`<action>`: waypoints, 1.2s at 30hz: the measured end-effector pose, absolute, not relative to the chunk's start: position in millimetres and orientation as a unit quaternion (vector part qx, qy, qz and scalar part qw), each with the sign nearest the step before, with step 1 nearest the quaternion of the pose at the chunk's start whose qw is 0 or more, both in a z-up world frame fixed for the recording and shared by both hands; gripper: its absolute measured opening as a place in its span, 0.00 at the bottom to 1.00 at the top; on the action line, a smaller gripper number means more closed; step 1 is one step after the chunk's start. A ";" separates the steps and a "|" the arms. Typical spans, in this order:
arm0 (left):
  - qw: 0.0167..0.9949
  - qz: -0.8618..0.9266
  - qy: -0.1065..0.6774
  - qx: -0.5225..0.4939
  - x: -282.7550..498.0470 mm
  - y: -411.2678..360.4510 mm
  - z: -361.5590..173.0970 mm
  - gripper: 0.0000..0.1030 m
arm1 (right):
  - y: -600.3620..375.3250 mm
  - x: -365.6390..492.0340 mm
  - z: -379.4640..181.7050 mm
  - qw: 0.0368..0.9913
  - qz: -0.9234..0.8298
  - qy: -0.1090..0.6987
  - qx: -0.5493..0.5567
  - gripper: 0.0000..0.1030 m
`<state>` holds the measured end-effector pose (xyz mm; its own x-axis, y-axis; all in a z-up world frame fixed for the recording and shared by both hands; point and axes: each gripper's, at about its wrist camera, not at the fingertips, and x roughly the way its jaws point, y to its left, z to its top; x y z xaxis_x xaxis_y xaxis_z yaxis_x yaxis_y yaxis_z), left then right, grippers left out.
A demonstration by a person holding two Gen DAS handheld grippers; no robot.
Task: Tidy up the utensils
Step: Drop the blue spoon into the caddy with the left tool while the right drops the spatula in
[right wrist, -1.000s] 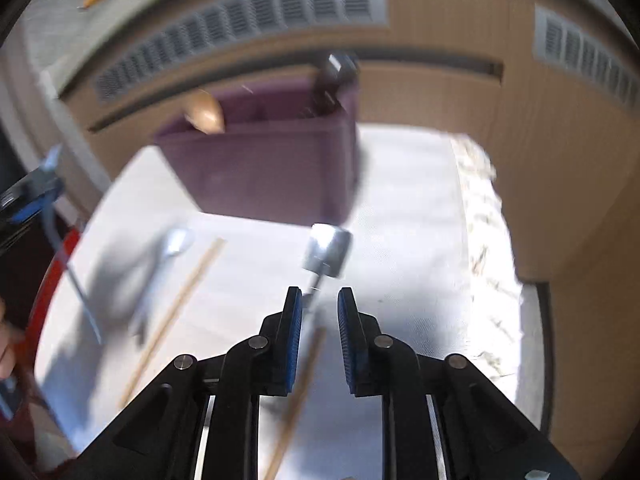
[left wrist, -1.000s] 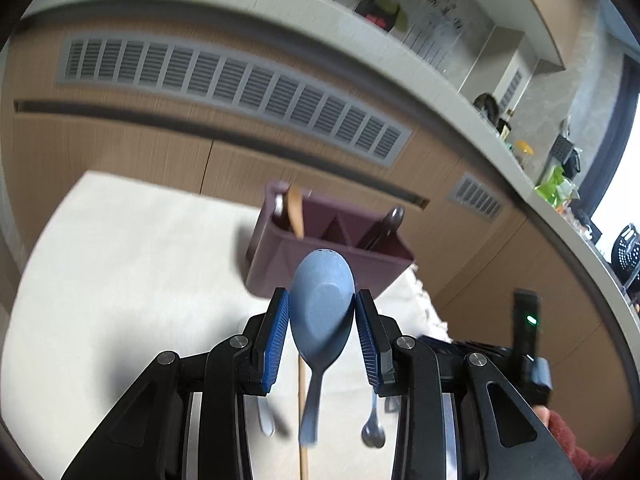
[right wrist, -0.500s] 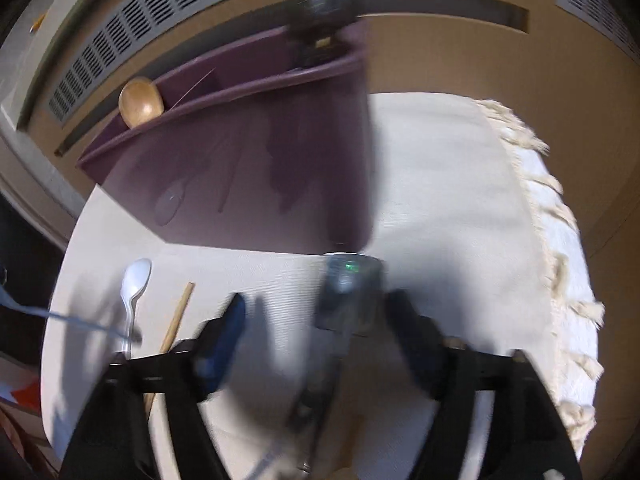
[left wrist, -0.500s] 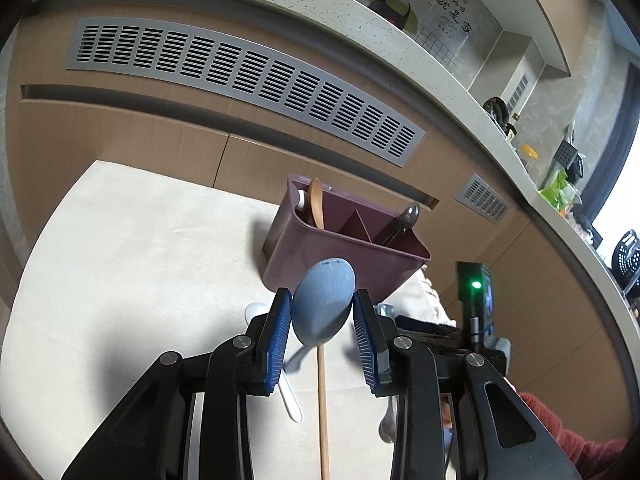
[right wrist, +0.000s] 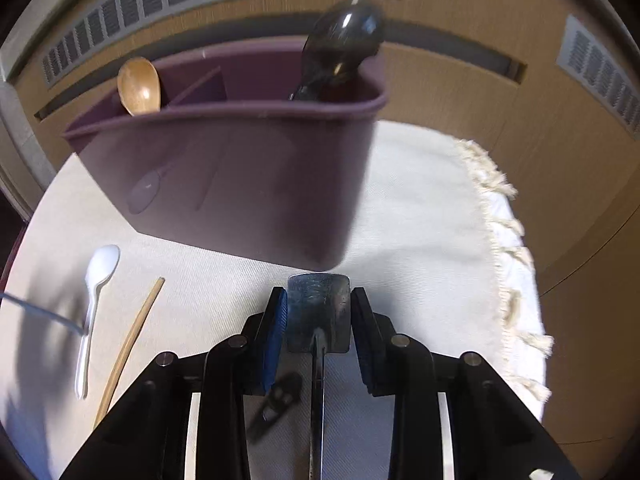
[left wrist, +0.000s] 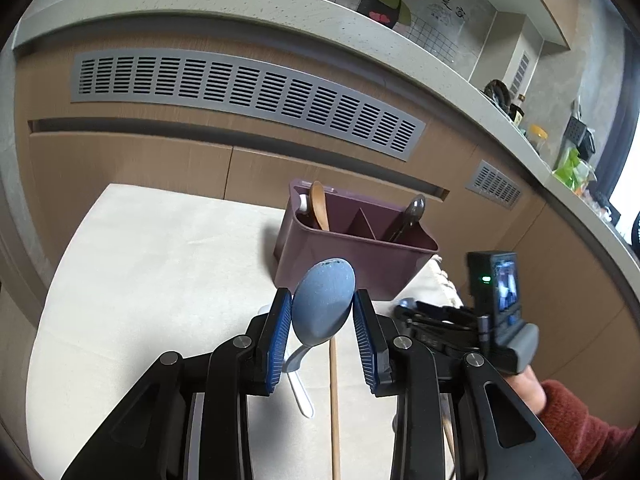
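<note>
Left gripper [left wrist: 322, 312] clamps blue spoon [left wrist: 324, 300] bowl, short of purple caddy [left wrist: 360, 248]. Right gripper [right wrist: 319, 312] closing around flat metal utensil [right wrist: 319, 312] near caddy's base; fringed cloth edge [right wrist: 504, 216] right, bare cloth between.

Your left wrist view is sharp and evenly lit; daylight pours in from a blown-out white patch at the far right edge; the counter edge [left wrist: 320, 12] bows hard from fisheye distortion, and the corners fall to black. Your right wrist view is dimmer and softly smeared; the purple caddy [right wrist: 240, 176] and black ladle [right wrist: 340, 48] blur at their outlines; a broad soft shadow lies on the cloth [right wrist: 420, 208] at lower left; a small glare shines on the ladle.
</note>
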<state>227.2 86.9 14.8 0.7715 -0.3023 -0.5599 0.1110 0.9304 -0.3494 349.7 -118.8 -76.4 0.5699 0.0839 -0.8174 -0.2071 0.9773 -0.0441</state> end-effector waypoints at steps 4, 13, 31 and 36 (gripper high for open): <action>0.929 -0.112 0.324 -0.143 227.7 81.8 16.2 0.31 | -133.3 326.6 -58.2 0.890 0.104 0.442 -0.039 0.28; 0.927 -0.120 0.329 -0.134 226.3 73.6 19.3 0.31 | -145.4 289.0 -17.8 0.905 0.140 0.401 -0.037 0.28; 0.921 -0.143 0.329 -0.148 225.1 70.5 37.5 0.31 | -154.4 264.4 16.0 0.926 0.155 0.344 -0.023 0.28; 0.939 -0.175 0.261 -0.142 237.4 75.1 109.0 0.31 | -160.4 270.2 81.1 0.952 0.172 0.254 0.001 0.28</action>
